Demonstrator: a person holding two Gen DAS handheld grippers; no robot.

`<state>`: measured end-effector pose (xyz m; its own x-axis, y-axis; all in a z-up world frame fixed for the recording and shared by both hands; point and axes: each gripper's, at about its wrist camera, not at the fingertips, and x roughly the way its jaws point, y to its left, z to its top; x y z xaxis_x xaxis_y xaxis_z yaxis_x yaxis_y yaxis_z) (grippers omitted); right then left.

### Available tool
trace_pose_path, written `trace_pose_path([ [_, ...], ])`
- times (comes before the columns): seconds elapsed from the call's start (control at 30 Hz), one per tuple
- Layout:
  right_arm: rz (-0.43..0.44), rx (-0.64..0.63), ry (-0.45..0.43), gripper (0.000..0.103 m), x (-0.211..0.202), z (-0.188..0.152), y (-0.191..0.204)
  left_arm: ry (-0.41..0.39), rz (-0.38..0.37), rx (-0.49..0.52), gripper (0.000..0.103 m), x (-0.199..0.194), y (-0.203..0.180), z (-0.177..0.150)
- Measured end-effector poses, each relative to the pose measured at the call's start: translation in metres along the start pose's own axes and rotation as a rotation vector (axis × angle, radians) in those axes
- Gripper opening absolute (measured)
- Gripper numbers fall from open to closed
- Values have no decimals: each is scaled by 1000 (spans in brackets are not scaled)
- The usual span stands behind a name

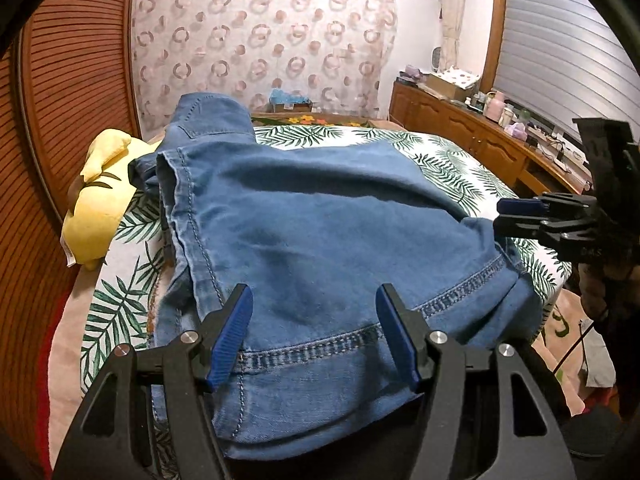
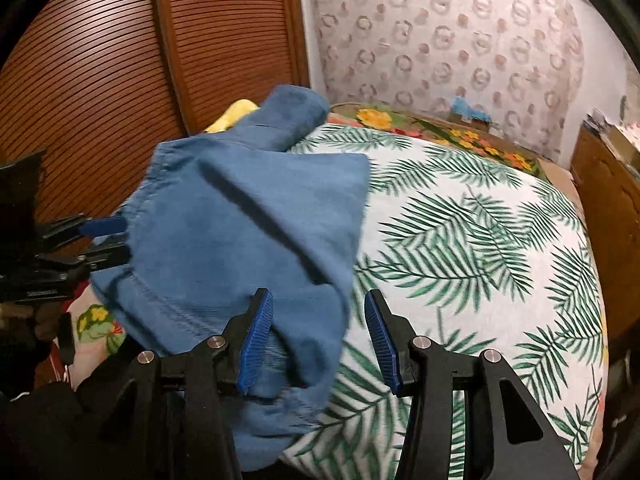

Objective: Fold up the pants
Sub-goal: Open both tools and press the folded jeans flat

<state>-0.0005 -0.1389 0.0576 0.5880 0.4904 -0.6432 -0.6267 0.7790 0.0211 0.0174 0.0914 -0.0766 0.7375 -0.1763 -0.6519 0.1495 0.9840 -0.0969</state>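
Blue denim pants (image 1: 320,208) lie folded over on a bed with a palm-leaf sheet (image 1: 440,160). Their stitched hem runs across the near edge. My left gripper (image 1: 316,336) hovers over that hem, jaws open, the cloth lying under them without being pinched. My right gripper (image 1: 506,216) shows at the pants' right corner. In the right wrist view the pants (image 2: 248,224) fill the left half. My right gripper (image 2: 320,344) is open there, its left pad over a cloth fold and its right pad over bare sheet (image 2: 480,240). The left gripper (image 2: 114,242) sits at the pants' left edge.
A yellow plush toy (image 1: 100,208) lies on the bed left of the pants. Louvred wooden doors (image 1: 80,80) stand on the left. A wooden dresser (image 1: 460,120) crowded with small items runs along the right. A floral blanket (image 2: 472,136) lies at the bed's far end.
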Motion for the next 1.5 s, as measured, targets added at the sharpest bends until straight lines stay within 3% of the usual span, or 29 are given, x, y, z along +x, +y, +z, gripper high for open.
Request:
trace_pose_path([
  [0.13,13,-45,23,47,10,5,5,12,1,-2,65,4,-1,-3],
  [0.23,24,-57,50,34,15,4,1,23,2,-9,65,9,1,-5],
  [0.3,41,-61,57,7,14,4,1,31,1,-16,65,11,2,-7],
  [0.5,74,-91,9,3,-18,7,12,31,2,-23,65,11,2,-8],
  [0.67,93,-110,-7,3,-37,3,18,24,1,-25,65,8,1,-7],
  [0.83,101,-124,39,3,-35,-10,24,23,6,-27,65,8,4,-7],
  [1.03,96,-68,34,3,-40,-9,13,27,9,-24,65,9,5,-7],
  [1.13,53,-50,6,14,-47,-3,13,39,20,-18,65,11,5,-8],
  [1.2,26,-35,-26,29,-52,1,13,50,34,-11,65,12,6,-10],
  [1.3,2,-6,-58,40,-49,5,12,58,43,-4,65,12,10,-14],
  [1.5,-54,57,-51,47,-8,13,4,55,58,-6,65,8,17,-18],
])
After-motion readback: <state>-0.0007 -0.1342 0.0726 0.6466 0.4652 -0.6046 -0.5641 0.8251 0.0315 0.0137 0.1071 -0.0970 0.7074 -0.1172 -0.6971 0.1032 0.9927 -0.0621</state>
